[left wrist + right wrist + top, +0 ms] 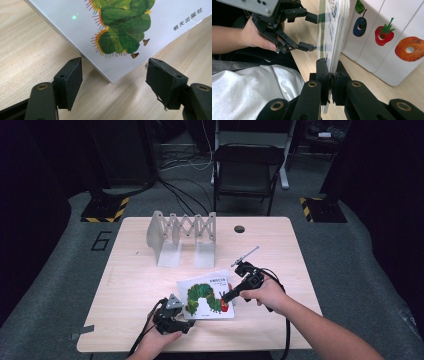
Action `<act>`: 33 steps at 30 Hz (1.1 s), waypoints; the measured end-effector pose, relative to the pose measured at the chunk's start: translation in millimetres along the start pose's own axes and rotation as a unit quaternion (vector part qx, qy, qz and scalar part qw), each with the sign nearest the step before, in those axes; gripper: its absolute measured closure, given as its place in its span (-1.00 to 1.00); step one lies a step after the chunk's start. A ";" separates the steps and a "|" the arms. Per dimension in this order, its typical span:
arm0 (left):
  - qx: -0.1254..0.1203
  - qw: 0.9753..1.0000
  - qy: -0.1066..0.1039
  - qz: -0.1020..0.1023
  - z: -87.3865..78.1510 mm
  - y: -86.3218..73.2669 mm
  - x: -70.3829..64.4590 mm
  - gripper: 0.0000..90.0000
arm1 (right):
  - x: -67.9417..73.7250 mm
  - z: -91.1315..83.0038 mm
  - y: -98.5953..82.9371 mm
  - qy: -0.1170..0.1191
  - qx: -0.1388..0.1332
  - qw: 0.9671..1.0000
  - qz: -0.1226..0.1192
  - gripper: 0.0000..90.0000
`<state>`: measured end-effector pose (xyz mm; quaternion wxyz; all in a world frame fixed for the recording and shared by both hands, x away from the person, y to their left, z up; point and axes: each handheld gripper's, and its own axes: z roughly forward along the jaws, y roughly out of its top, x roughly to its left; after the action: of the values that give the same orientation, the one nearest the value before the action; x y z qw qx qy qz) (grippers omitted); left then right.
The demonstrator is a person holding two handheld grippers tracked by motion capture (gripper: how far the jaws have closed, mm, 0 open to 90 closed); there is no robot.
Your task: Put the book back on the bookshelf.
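Note:
A white picture book (202, 292) with a green caterpillar on its cover lies near the table's front edge. My right gripper (226, 297) is shut on the book's right edge. In the right gripper view its jaws (330, 62) pinch the cover and a few pages (332, 30), which stand lifted off the inner pages (387, 37) showing fruit pictures. My left gripper (186, 317) is open at the book's near left corner. In the left gripper view that corner (112, 78) points into the gap between the spread jaws (113, 61), not touching either.
A white folding book rack (182, 237) stands at the back of the wooden table (135, 285). A small round hole (239, 228) sits near the far edge. A black chair (247, 170) stands behind the table.

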<state>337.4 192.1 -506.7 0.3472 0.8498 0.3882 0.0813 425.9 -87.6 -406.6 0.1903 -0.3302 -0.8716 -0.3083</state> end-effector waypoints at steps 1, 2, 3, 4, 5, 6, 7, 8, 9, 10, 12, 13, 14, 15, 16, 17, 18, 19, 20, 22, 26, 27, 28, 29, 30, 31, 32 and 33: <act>-0.003 1.000 -0.001 -0.004 -0.9 0.0 1.0 -0.28 | 0.1 0.0 -0.3 -0.001 0.000 1.000 -0.006 0.92; -0.006 1.000 -0.006 -0.009 -1.8 0.1 2.0 -0.28 | 0.1 0.0 -0.3 -0.001 0.000 1.000 -0.006 0.92; -0.009 1.000 -0.007 -0.009 -2.8 0.5 3.4 -0.27 | 0.4 0.0 -0.5 -0.002 0.000 1.000 -0.007 0.92; -0.011 1.000 -0.008 -0.012 -3.6 0.9 4.4 -0.27 | 0.4 -0.1 -0.7 -0.003 0.001 1.000 -0.010 0.92; -0.012 1.000 -0.011 -0.012 -4.7 1.5 5.7 -0.27 | 0.1 0.4 -0.9 -0.003 -0.001 1.000 -0.015 0.92; -0.016 1.000 -0.015 -0.020 -5.3 2.0 6.1 -0.26 | 0.5 0.0 -1.3 -0.004 0.000 1.000 -0.013 0.91; -0.016 0.999 -0.018 -0.023 -6.5 2.6 7.3 -0.24 | -0.4 0.1 -1.8 -0.004 0.000 1.000 -0.015 0.91; -0.018 0.999 -0.019 -0.021 -7.3 3.5 9.0 -0.24 | -0.4 0.1 -1.8 -0.004 0.000 1.000 -0.015 0.91; -0.020 0.999 -0.021 -0.020 -8.7 5.0 11.5 -0.22 | -1.3 0.3 -2.3 -0.003 0.000 1.000 -0.017 0.91; -0.020 0.999 -0.021 -0.020 -8.7 5.0 11.5 -0.22 | -1.3 0.3 -2.3 -0.003 0.000 1.000 -0.017 0.91; -0.023 0.999 -0.021 -0.029 -9.0 5.7 11.5 -0.22 | -2.1 0.3 -2.7 -0.003 0.001 1.000 -0.021 0.91; -0.022 0.999 -0.020 -0.026 -9.0 6.1 12.4 -0.22 | -2.2 0.4 -2.8 -0.003 0.001 1.000 -0.021 0.91; -0.024 0.999 -0.020 -0.027 -8.4 6.3 12.4 -0.22 | -2.5 0.3 -2.9 -0.004 0.002 1.000 -0.023 0.91; -0.021 0.999 -0.023 -0.026 -8.2 6.4 12.5 -0.22 | -2.0 0.3 -3.1 -0.005 0.002 1.000 -0.020 0.90; -0.020 0.999 -0.019 -0.020 -7.6 6.6 12.8 -0.22 | -1.9 0.3 -3.2 -0.007 0.003 1.000 -0.022 0.90; -0.017 1.000 -0.018 -0.015 -7.2 6.8 13.1 -0.22 | -1.8 0.3 -3.4 -0.007 0.004 1.000 -0.023 0.90; -0.017 0.999 -0.020 -0.018 -6.6 6.9 12.5 -0.22 | -2.3 0.6 -3.6 -0.008 0.003 1.000 -0.029 0.90; -0.017 1.000 -0.017 -0.014 -6.4 7.1 12.8 -0.22 | -2.7 0.6 -3.8 -0.009 0.004 0.999 -0.033 0.90; -0.017 0.999 -0.020 -0.018 -6.1 7.0 12.4 -0.21 | -2.4 0.5 -4.1 -0.009 0.006 0.999 -0.033 0.90; -0.020 0.999 -0.019 -0.016 -6.0 7.6 13.6 -0.19 | -2.7 0.9 -4.6 -0.009 0.006 0.999 -0.041 0.89; -0.023 0.999 -0.022 -0.018 -6.4 8.8 16.5 -0.18 | -2.0 0.9 -5.9 -0.012 0.006 0.999 -0.048 0.89; -0.025 0.999 -0.022 -0.023 -6.0 8.8 16.0 -0.19 | -2.2 0.7 -6.0 -0.013 0.008 0.998 -0.053 0.89; -0.024 0.999 -0.024 -0.023 -6.1 9.1 16.5 -0.19 | -2.2 0.8 -6.2 -0.013 0.007 0.998 -0.059 0.89; -0.025 0.999 -0.025 -0.025 -5.9 9.4 16.5 -0.20 | -2.5 0.8 -6.7 -0.013 0.007 0.998 -0.065 0.89; -0.026 0.999 -0.023 -0.024 -5.7 10.0 16.9 -0.20 | -2.5 0.8 -6.7 -0.013 0.007 0.998 -0.065 0.89; -0.028 0.999 -0.024 -0.023 -5.5 10.5 16.7 -0.22 | -2.8 0.8 -6.9 -0.012 0.007 0.998 -0.067 0.89; -0.027 0.999 -0.029 -0.027 -5.4 10.8 16.0 -0.22 | -4.5 1.4 -6.9 -0.011 0.003 0.997 -0.079 0.89; -0.027 0.999 -0.028 -0.024 -5.1 11.4 16.1 -0.24 | -4.7 1.3 -7.0 -0.010 0.003 0.997 -0.082 0.89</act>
<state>353.2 201.1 -497.6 0.3822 0.8328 0.3960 0.0594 424.3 -93.0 -412.9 0.1566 -0.2601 -0.8986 -0.3168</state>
